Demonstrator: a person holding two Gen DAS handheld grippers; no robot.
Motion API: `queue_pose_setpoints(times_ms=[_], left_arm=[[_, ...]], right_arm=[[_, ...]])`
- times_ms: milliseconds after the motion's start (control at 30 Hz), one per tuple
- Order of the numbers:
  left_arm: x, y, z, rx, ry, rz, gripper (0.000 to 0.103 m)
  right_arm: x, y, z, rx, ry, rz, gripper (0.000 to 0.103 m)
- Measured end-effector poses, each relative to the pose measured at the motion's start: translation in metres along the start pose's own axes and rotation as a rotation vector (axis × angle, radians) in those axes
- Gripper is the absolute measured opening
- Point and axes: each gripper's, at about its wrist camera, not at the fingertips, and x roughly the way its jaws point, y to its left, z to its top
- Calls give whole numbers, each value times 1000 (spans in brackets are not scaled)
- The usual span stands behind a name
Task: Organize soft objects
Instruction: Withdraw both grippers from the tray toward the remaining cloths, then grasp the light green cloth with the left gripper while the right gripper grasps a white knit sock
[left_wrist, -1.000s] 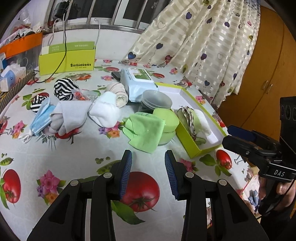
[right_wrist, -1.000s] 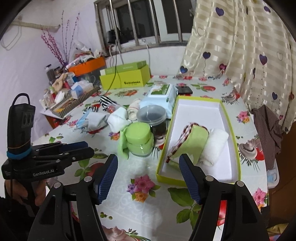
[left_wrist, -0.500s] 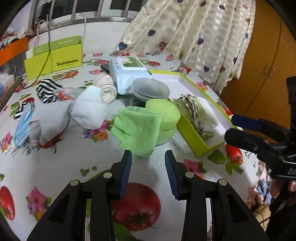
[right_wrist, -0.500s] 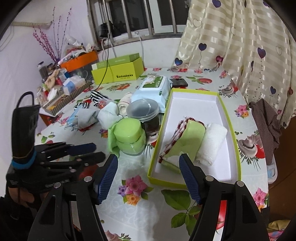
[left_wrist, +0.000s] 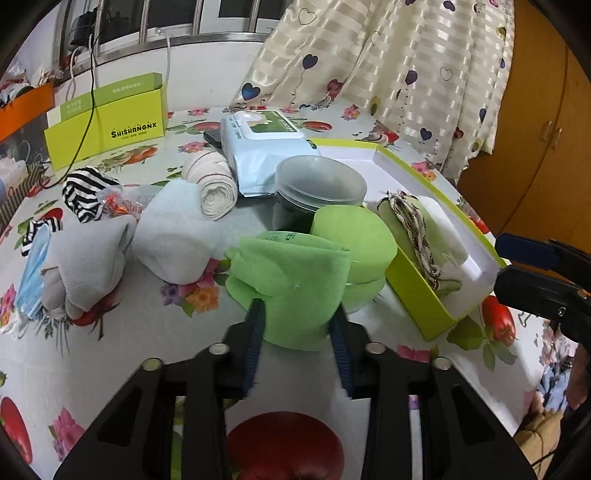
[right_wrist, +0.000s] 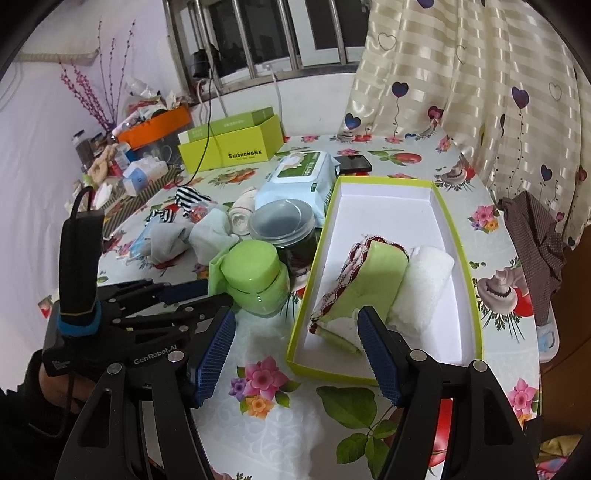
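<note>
A folded green cloth (left_wrist: 291, 273) lies on the flowered table against a green lidded jar (left_wrist: 354, 236). My left gripper (left_wrist: 295, 325) has its jaws closing on the cloth's near end, and both pads touch its sides. The same cloth (right_wrist: 216, 269) and left gripper (right_wrist: 207, 295) show in the right wrist view. My right gripper (right_wrist: 297, 317) hangs open over the near end of the green-rimmed box (right_wrist: 458, 243), holding nothing. Inside the box lie a green cloth with a crocheted edge (right_wrist: 373, 273) and a rolled white towel (right_wrist: 424, 280).
More soft things lie left of the jar: a white sock (left_wrist: 173, 236), a grey sock (left_wrist: 88, 258), a beige roll (left_wrist: 214, 184), a striped sock (left_wrist: 85, 192), a blue mask (left_wrist: 31, 266). A wipes pack (left_wrist: 262, 144) and a clear-lidded jar (left_wrist: 317, 184) stand behind.
My left gripper moved forward and down to the green cloth, and its jaws narrowed around the cloth's near end. The right gripper barely moved and stayed open.
</note>
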Motion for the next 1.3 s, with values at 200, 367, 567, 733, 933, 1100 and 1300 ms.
queue_pose_setpoints(times_ms=[200,367,567,733,933,1100,1300], left_arm=[[-5,7,-2,-18,-9,4,9],[-21,18,-7,-51,-32,-1,8],[-50,34,-11,-91,-80,14,8],[-69,46,-15,-114,-104,33,8],[-83,68,-18,-160,-126,67,8],[-94,87,-20,-201,-150,97,8],[-103,107,-25,-242,-168,133,8]], right_arm=[[-2,5,1,-2,-8,16,69],[-5,10,3,-6,-18,31,69],[-5,23,9,-27,-30,57,69],[1,42,19,-75,-31,79,69],[23,69,37,-151,-5,90,69],[47,91,50,-210,31,104,69],[83,113,61,-270,90,107,69]])
